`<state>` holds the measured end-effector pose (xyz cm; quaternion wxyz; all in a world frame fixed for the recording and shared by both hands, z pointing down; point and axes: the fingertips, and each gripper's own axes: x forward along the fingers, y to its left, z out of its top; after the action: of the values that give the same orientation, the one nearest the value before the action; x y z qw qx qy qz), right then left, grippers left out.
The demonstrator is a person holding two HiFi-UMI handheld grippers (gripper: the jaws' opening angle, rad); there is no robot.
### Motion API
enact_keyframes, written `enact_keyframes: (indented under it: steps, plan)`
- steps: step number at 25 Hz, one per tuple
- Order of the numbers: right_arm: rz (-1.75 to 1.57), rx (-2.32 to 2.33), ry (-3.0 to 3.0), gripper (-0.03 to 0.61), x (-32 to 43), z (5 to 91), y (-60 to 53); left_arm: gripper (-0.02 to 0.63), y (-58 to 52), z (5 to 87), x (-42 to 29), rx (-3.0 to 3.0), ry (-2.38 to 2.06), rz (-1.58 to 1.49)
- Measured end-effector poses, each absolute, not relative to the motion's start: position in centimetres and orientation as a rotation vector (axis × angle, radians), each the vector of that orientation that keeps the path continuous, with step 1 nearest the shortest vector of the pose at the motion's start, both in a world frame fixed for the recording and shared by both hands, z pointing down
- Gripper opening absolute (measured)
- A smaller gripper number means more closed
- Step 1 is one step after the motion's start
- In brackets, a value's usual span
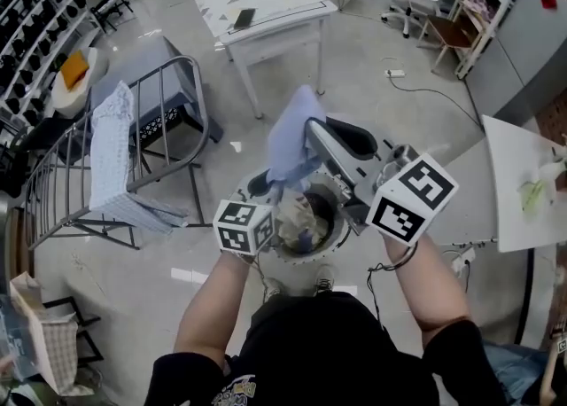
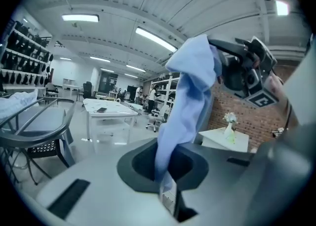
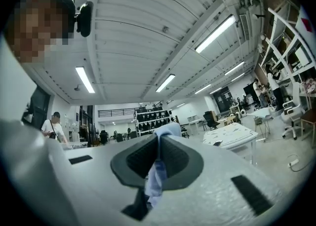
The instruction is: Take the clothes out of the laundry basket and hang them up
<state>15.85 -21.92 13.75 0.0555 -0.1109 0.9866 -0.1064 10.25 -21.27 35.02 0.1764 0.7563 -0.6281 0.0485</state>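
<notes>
**A pale blue garment is held taut between two tools above the laundry basket**

The left tool (image 2: 165,170) is clamped shut on the lower end of the pale blue garment (image 2: 190,92). The right tool (image 3: 157,163) is closed on its upper edge, so the cloth's long axis is stretched steeply from one tool up to the other. The fabric is seen to be thin, soft and creased, and it is folded into a narrow band where it is pinched. It is held directly over the round laundry basket (image 1: 297,256), in which more crumpled clothes are left. The metal-tube drying rack (image 1: 168,121), already draped with a patterned white cloth (image 1: 111,143), is set well to the left, on the left hand's side. A leftward carry is judged to be needed next.
</notes>
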Motion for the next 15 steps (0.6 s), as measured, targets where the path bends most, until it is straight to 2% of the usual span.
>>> enact_keyframes:
  steps: [1, 3, 7, 15]
  plan:
    - [-0.330, -0.336, 3.004, 0.034, 15.8, 14.2, -22.1, 0.012, -21.2, 34.8, 9.9, 2.131, -1.793, 0.123]
    - [-0.354, -0.319, 3.020, 0.103, 15.8, 15.1, -22.3, 0.012, -21.0, 34.2, 9.2, 2.106, -1.823, 0.081]
    - [-0.414, -0.286, 3.039, 0.183, 16.5, 17.1, -23.1, 0.012, -20.6, 32.7, 7.7, 2.054, -1.880, -0.028]
    - [-0.644, -0.277, 3.078, 0.249, 17.1, 23.2, -24.9, 0.012, -17.0, 28.9, 4.4, 1.951, -2.080, -0.115]
